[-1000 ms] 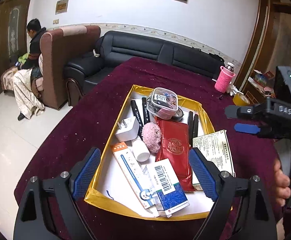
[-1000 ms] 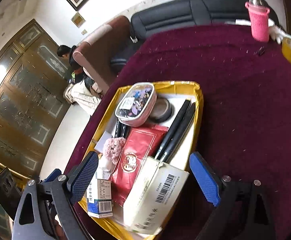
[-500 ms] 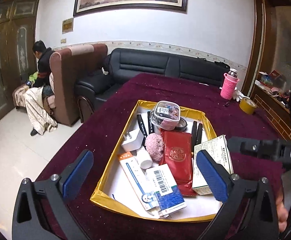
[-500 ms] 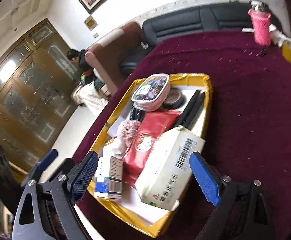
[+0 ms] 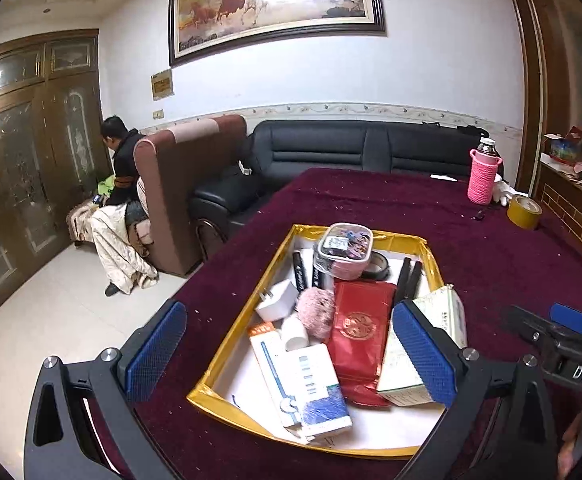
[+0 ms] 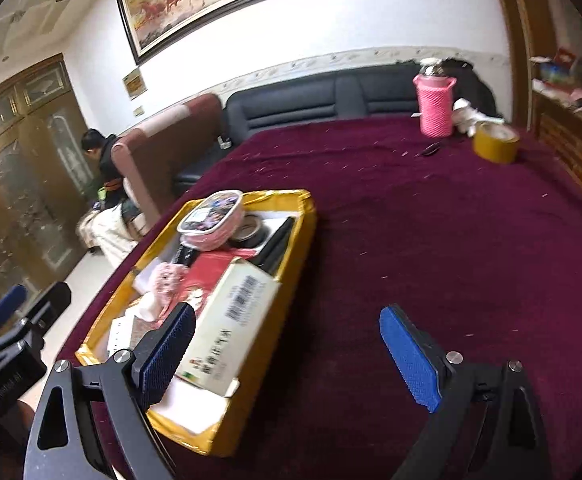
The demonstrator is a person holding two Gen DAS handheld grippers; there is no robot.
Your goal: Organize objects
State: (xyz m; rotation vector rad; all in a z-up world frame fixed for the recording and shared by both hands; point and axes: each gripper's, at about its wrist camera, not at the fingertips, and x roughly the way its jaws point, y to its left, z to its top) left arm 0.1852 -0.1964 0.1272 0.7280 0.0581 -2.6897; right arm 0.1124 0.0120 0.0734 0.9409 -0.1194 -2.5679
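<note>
A gold-edged tray (image 5: 227,338) is seen lying on a table covered with a dark red cloth (image 5: 491,248); the tray is crowded with small things. At its far end a clear lidded tub (image 5: 345,246) is set beside a roll of dark tape (image 5: 379,268); black pens (image 5: 409,280) are laid along the right side; a white plug adapter (image 5: 277,300), a pink fluffy ball (image 5: 317,316) and a small white bottle (image 5: 295,332) are grouped on the left; a red packet (image 5: 359,332) is laid down the middle; two long boxes (image 5: 299,372) are stacked at the near end; a cream box (image 6: 227,326) is leaned at the right edge.

The left gripper (image 5: 291,352) is held above the tray's near end, its blue pads spread wide with nothing between them; the right gripper (image 6: 287,356) is held over the tray's right rim, also spread wide and empty, its left pad seen in front of the cream box.

At the table's far edge a bottle in a pink knitted sleeve (image 6: 435,100) and a yellow tape roll (image 6: 495,142) are placed near each other; a black sofa (image 5: 355,152) is seen behind.
</note>
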